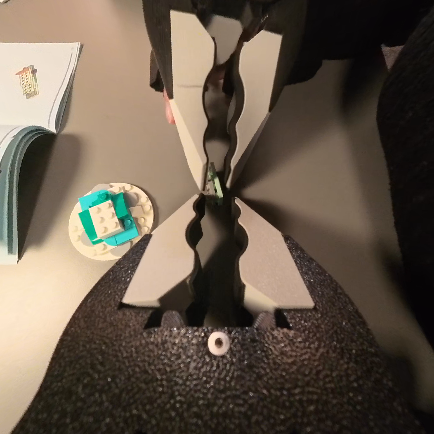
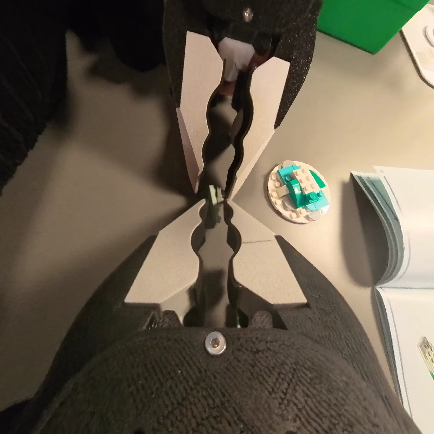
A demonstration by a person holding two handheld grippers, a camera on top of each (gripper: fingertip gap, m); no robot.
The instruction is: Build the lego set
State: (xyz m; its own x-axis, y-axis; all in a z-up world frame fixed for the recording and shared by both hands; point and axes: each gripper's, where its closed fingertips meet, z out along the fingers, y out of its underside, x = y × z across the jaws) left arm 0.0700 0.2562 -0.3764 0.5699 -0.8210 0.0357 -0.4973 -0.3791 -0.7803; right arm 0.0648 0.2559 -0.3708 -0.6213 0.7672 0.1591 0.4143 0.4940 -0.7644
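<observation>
My two grippers meet tip to tip above the table. A small pale green lego piece (image 1: 215, 185) is pinched between them. In the left wrist view my left gripper (image 1: 218, 199) reaches up from below, nearly closed on the piece's near end. The right gripper (image 1: 215, 187) comes down from the top and clamps its far end. In the right wrist view my right gripper (image 2: 215, 203) holds the green piece (image 2: 214, 199) edge-on, with the left gripper (image 2: 212, 193) opposite. A round white plate (image 1: 146, 212) with teal and white bricks (image 1: 105, 219) lies on the table, apart from both grippers.
An open instruction booklet (image 1: 35, 82) lies left of the round build; it also shows in the right wrist view (image 2: 404, 234), right of the plate (image 2: 273, 187). A green box (image 2: 359, 21) and a white object (image 2: 422, 47) sit at the far right. Dark sleeves (image 1: 411, 141) border the scene. The tips of both grippers are at nearly the same place. Left tips and right tips are each some 5 centimeters from the round white plate (image 1: 146, 212). Look for it in the right wrist view (image 2: 274, 190) too.
</observation>
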